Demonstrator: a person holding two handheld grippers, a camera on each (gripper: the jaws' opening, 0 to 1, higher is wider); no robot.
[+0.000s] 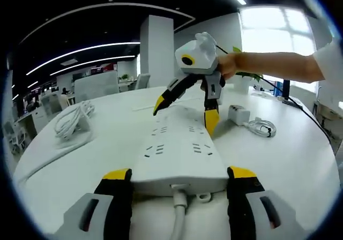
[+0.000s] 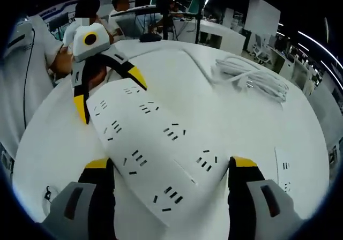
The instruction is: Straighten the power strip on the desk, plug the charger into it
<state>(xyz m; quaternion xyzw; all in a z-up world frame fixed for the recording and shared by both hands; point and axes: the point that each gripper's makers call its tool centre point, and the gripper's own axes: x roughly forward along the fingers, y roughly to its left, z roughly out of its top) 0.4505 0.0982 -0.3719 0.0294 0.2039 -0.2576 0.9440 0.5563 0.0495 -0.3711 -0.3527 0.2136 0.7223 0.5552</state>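
Currently, the long white multi-socket power strip point(image 1: 179, 151) lies flat on the white round desk point(image 1: 300, 165), between the two grippers. At its cable end, the left gripper point(image 1: 181, 182) has its yellow-tipped jaws spread apart, one on each side of the strip; contact cannot be confirmed. The strip's white power cord point(image 1: 178, 218) exits between these jaws. At the opposite end, the right gripper point(image 2: 171, 167) likewise straddles the strip with jaws apart, one at each side. The small white cube charger point(image 1: 238, 113) with its coiled white cable point(image 1: 262, 127) rests on the desk beside the right gripper, apart from the strip. A bundled white cord point(image 2: 254, 76) lies further off across the desk.
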